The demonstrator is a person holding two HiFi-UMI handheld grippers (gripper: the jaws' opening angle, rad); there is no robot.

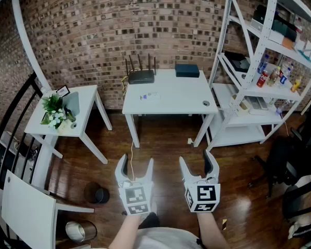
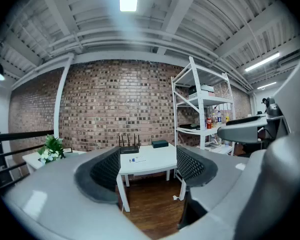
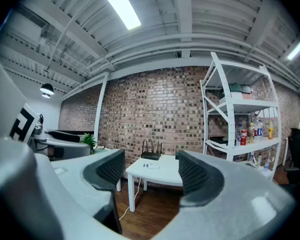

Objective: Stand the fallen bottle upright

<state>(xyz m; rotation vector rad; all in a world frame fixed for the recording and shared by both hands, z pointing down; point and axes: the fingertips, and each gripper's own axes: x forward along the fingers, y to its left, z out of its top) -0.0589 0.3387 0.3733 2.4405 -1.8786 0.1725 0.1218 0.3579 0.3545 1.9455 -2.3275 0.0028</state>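
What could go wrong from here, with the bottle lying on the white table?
1. The bottle is clear and lies flat on the table; a nudge could roll it toward the edge.
2. The router stands just behind it and might get knocked on the reach.
3. A cable hangs from the table to the floor on the way there; a foot could catch it.

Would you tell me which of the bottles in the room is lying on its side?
The clear bottle on the larger white table, in front of the router; the other bottles stand upright on the metal shelf.
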